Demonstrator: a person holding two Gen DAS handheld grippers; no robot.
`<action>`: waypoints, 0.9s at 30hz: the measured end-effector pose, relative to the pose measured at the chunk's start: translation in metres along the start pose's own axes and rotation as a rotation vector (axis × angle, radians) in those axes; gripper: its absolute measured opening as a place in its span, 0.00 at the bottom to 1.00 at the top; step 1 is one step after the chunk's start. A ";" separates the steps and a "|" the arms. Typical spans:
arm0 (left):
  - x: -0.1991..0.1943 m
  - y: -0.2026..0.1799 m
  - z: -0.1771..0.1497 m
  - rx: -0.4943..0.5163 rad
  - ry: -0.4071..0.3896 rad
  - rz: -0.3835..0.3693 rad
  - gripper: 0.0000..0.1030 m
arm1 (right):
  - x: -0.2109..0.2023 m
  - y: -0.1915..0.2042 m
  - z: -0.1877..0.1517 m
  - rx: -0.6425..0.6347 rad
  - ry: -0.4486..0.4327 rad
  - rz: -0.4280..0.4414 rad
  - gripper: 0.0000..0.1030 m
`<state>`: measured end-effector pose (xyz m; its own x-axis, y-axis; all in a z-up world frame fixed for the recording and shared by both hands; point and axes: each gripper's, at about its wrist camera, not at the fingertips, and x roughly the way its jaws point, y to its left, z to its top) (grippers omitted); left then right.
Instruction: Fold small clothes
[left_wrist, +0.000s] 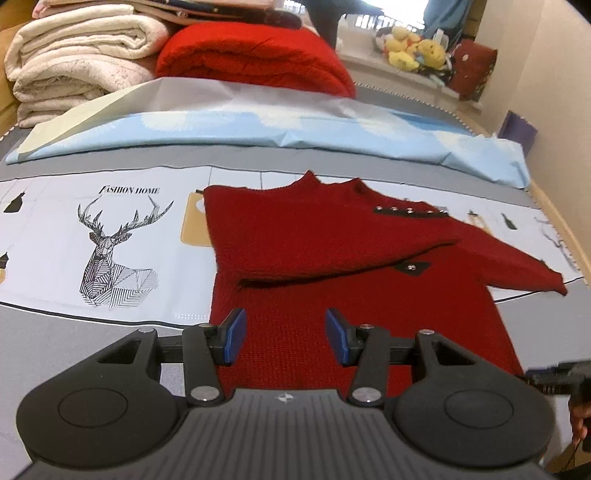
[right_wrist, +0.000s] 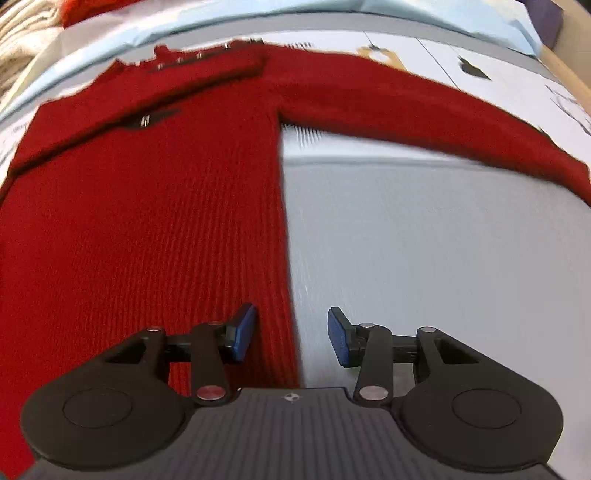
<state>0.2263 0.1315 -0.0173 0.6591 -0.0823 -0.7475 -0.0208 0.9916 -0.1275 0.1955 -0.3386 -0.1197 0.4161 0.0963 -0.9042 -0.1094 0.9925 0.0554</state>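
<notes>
A small red knit sweater (left_wrist: 332, 251) lies flat on the printed bedsheet (left_wrist: 74, 266). Its left sleeve is folded across the chest; its right sleeve (left_wrist: 517, 266) stretches out to the right. My left gripper (left_wrist: 284, 332) is open and empty, over the sweater's lower body. In the right wrist view the sweater (right_wrist: 147, 221) fills the left half, with its outstretched sleeve (right_wrist: 443, 114) running to the right. My right gripper (right_wrist: 291, 332) is open and empty, straddling the sweater's right side edge near the hem.
Folded cream blankets (left_wrist: 74, 55) and a red blanket (left_wrist: 255, 55) are stacked at the back. A light blue pillow or quilt (left_wrist: 258, 129) lies across the bed. Plush toys (left_wrist: 413, 48) sit on a far ledge. A wooden bed edge (left_wrist: 569, 229) runs along the right.
</notes>
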 end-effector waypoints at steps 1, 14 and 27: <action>-0.003 0.001 -0.001 0.002 -0.002 -0.006 0.51 | -0.005 -0.001 -0.008 0.001 0.006 -0.006 0.43; -0.026 0.029 -0.004 -0.009 -0.025 -0.025 0.51 | -0.042 -0.009 -0.085 0.086 0.145 0.030 0.40; -0.014 0.014 -0.004 -0.005 -0.063 -0.003 0.51 | -0.112 0.034 0.019 0.003 -0.144 -0.031 0.48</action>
<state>0.2136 0.1461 -0.0112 0.7055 -0.0783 -0.7044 -0.0226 0.9909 -0.1328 0.1628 -0.3146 -0.0082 0.5443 0.0757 -0.8355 -0.0922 0.9953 0.0301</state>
